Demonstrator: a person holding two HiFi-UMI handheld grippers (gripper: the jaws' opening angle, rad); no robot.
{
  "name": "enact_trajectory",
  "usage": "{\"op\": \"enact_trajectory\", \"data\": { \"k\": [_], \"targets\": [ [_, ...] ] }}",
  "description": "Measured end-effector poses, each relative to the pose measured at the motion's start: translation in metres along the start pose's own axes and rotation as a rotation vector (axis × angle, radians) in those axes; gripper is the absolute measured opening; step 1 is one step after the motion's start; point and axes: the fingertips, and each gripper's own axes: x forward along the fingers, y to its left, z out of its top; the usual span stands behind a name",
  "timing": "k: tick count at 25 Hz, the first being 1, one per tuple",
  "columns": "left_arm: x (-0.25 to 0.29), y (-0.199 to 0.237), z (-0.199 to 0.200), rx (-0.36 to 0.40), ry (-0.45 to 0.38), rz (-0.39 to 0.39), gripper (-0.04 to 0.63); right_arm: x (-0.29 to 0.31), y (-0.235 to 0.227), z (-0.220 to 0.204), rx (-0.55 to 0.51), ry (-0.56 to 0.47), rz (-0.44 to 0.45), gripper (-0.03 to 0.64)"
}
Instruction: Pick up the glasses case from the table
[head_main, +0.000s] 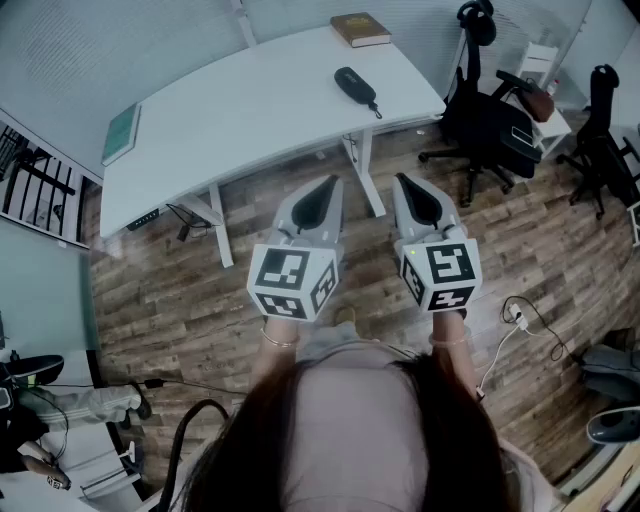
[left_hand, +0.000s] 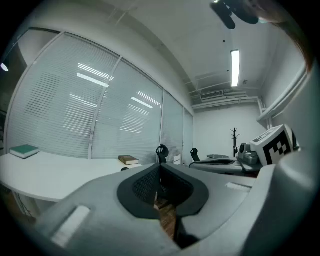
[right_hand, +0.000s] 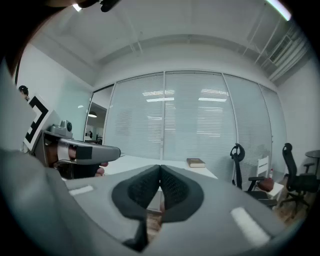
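Left tool (head_main: 331, 181): lower centre of the head view, over the wooden floor (head_main: 190, 290); jaws pressed together, nothing between them
Right tool (head_main: 401, 178): just beside the left one; jaws likewise closed and empty
Glasses case (head_main: 355, 85): dark, oblong, lying on the white tabletop (head_main: 250, 105) at upper centre, well apart from both tools
Brown book (head_main: 360, 28): far edge of the tabletop, beyond the case
Green book (head_main: 121, 133): left end of the tabletop
Office chair (head_main: 490, 125): upper right, beside the tabletop
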Motion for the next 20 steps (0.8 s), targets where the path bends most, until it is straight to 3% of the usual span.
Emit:
{"op": "enact_trajectory", "data": {
  "k": [14,20],
  "targets": [
    [0.014,0.016,-0.005,-0.007,0.015,-0.013,0.009,0.021,0.001,0.001,0.017,-0.010,0.011,0.003],
    [0.023,0.033,-0.001,-0.010,0.021,-0.041,0.009,0.042,-0.005,0.005,-0.007,-0.014,-0.028,0.003]
  ]
}}
